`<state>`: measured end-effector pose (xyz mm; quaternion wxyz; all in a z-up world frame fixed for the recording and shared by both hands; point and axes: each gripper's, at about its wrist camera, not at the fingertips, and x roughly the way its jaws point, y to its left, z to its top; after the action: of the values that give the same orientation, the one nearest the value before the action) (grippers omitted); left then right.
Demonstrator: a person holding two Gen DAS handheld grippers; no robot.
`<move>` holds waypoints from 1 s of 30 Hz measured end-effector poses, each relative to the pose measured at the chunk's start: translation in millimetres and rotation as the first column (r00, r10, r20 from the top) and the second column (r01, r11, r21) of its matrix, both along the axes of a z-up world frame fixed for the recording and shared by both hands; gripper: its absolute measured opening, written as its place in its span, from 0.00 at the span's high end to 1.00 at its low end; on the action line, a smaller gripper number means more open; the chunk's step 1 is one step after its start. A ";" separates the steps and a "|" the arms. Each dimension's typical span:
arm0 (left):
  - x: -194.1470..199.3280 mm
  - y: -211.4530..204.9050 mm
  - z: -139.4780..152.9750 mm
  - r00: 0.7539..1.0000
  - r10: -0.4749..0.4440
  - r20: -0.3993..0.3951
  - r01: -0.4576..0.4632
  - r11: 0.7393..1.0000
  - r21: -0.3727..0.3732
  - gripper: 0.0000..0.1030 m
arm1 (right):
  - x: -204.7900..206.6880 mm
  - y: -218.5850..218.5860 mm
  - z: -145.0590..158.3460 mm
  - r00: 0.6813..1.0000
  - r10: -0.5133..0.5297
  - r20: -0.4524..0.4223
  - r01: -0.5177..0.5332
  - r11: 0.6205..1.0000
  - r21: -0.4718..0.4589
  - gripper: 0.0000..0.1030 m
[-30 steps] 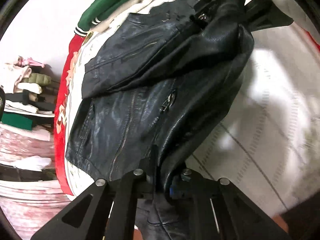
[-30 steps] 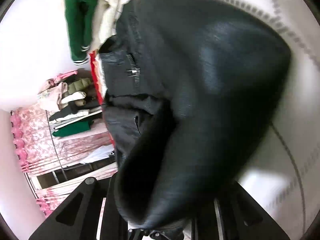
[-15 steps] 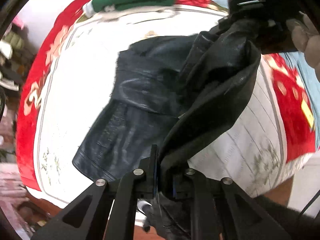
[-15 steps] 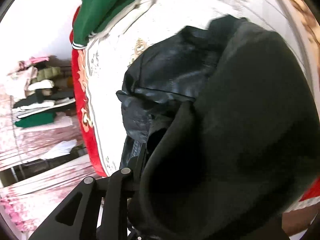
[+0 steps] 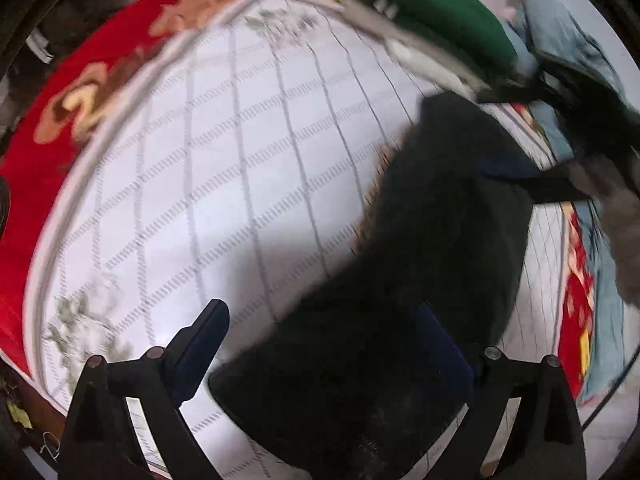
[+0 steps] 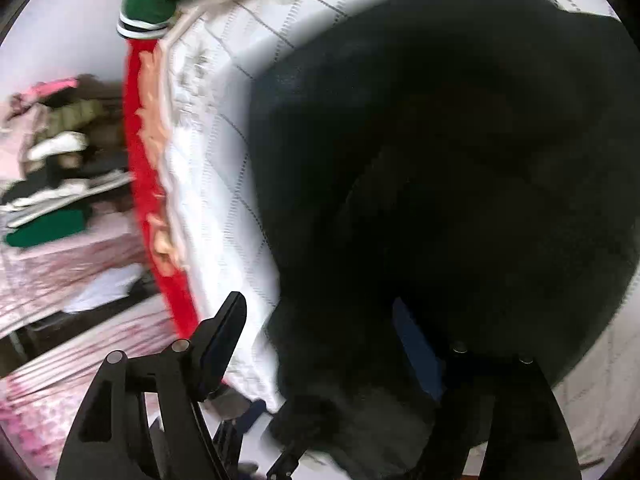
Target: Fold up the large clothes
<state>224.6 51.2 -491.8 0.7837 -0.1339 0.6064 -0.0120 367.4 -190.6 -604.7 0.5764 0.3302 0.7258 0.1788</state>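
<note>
Black jacket [image 5: 432, 264], blurred, bunched dark mass on quilted bedspread [image 5: 224, 184]

Bed with white quilted cover [image 5: 240, 184], red flowered border [image 5: 80, 80] along its edge. Rack of folded clothes [image 6: 52, 184] against pale wall [image 6: 60, 20], left of claw. Pink patterned fabric [image 6: 60, 280] beneath rack.

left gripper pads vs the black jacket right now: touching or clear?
Cannot tell. In the left wrist view the left gripper has its jaws opening, left finger clear over the white quilt, but the black jacket overlaps the right finger in motion blur.
</note>
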 end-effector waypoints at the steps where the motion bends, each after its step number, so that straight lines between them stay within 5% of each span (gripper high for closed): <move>1: 2.0 2.9 7.1 1.000 0.012 0.016 -0.012 1.000 -0.001 0.06 | -2.2 -8.5 13.9 0.999 -0.017 0.042 0.016 1.000 0.017 0.24; 5: 11.9 -5.1 20.0 0.999 0.043 0.030 -0.045 0.997 0.067 0.06 | -16.7 -41.2 49.4 0.982 -0.043 0.185 0.061 0.994 -0.092 0.25; 6: 17.5 -12.2 19.1 0.998 0.048 0.030 -0.050 0.995 0.086 0.06 | -18.7 -44.5 49.4 0.980 -0.040 0.197 0.062 0.992 -0.109 0.32; 9: 34.0 -25.1 5.3 0.999 0.050 0.013 -0.051 0.992 0.118 0.06 | -14.3 -35.9 20.7 0.989 -0.013 0.145 0.032 0.991 -0.130 0.56; 14: 76.1 -38.8 -53.8 0.996 0.049 -0.075 -0.030 0.972 0.235 0.06 | 6.1 -0.5 -65.3 0.991 0.112 0.074 -0.091 0.964 -0.252 0.58; 18: 87.4 -36.4 -69.8 0.988 0.078 -0.131 -0.044 0.969 0.243 0.04 | 11.2 -22.2 -52.8 0.996 0.083 0.045 -0.076 0.988 -0.135 0.57; 22: 75.4 -36.1 -27.8 0.994 0.088 -0.058 -0.071 0.966 0.248 0.06 | -7.2 -114.6 8.4 0.979 -0.061 0.197 0.098 0.977 -0.189 0.40; 24: 67.4 -37.8 -9.5 0.994 0.101 -0.030 -0.090 0.964 0.252 0.06 | -16.5 -164.9 16.9 0.959 -0.142 0.246 0.212 0.934 -0.287 0.18; 27: 57.4 -44.4 7.9 0.993 0.121 0.005 -0.118 0.956 0.269 0.03 | -18.6 -216.5 -22.8 0.953 -0.244 0.181 0.290 0.909 -0.299 0.17; 30: 56.3 -56.4 13.1 0.993 0.117 0.028 -0.119 0.942 0.314 0.03 | -12.6 -221.8 -86.9 0.950 -0.309 0.035 0.311 0.942 -0.126 0.18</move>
<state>280.9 -5.2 -478.7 0.7970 -0.0432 0.5879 0.1312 354.8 -412.4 -691.6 0.6230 0.4006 0.6705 0.0409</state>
